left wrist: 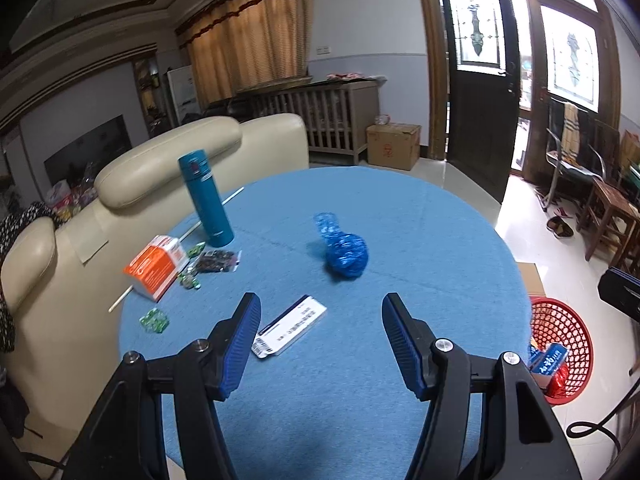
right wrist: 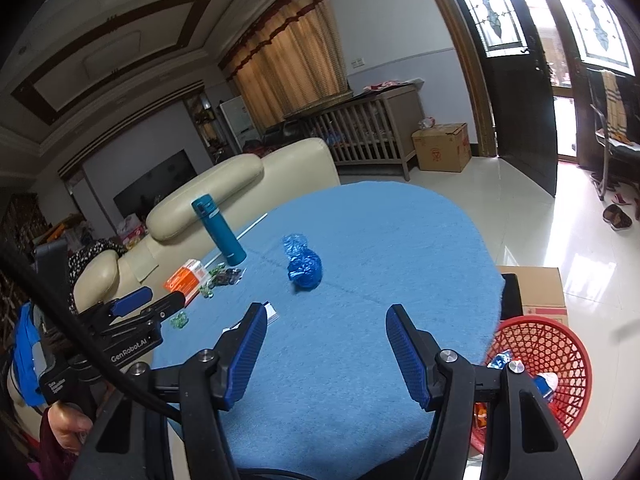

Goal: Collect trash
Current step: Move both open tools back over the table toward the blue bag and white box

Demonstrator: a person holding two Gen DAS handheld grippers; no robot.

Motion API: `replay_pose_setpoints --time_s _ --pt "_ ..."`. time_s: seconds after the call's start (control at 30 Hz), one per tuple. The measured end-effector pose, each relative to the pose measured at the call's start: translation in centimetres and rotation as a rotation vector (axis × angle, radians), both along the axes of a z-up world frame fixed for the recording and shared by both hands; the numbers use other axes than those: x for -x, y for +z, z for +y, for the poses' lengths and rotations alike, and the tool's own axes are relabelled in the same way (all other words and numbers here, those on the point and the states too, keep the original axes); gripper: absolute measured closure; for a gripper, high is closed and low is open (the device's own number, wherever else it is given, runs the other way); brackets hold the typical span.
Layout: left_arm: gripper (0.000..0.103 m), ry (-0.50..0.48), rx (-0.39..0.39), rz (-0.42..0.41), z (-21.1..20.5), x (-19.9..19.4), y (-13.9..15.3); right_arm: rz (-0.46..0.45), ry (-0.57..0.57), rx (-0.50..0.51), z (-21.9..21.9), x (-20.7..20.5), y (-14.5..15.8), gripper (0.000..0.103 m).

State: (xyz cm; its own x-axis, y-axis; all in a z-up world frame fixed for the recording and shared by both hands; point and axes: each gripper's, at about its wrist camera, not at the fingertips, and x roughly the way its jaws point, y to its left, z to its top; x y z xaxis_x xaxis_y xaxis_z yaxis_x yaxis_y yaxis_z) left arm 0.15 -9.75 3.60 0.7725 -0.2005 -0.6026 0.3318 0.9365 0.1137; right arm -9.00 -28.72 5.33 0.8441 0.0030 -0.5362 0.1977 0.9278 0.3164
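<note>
A crumpled blue plastic bag (left wrist: pixel 343 249) lies mid-table on the round blue table (left wrist: pixel 420 240); it also shows in the right wrist view (right wrist: pixel 303 263). A white paper slip (left wrist: pixel 291 325) lies near my left gripper (left wrist: pixel 321 311), which is open and empty above the near table. An orange-white box (left wrist: pixel 157 266), a dark wrapper (left wrist: pixel 216 261) and green candy wrappers (left wrist: pixel 154 320) lie at the left. My right gripper (right wrist: pixel 326 322) is open and empty. A red mesh basket (right wrist: pixel 540 364) on the floor at the right holds some trash.
A teal thermos (left wrist: pixel 206 199) stands at the table's left back. A cream sofa (left wrist: pixel 120 184) is left of the table. A cardboard box (right wrist: pixel 540 292) sits behind the basket. The left gripper body (right wrist: pixel 132 320) shows in the right wrist view.
</note>
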Motion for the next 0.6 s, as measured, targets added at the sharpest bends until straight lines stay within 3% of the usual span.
replay_pose_setpoints --time_s 0.3,0.6 --pt "0.039 0.072 0.010 0.041 3.3 -2.3 -1.7 0.041 0.037 0.020 1.5 -2.7 -0.8 0.037" --pt "0.039 0.220 0.017 0.126 9.1 -6.6 -5.0 0.116 0.074 0.006 2.0 -7.8 -3.1 0.037"
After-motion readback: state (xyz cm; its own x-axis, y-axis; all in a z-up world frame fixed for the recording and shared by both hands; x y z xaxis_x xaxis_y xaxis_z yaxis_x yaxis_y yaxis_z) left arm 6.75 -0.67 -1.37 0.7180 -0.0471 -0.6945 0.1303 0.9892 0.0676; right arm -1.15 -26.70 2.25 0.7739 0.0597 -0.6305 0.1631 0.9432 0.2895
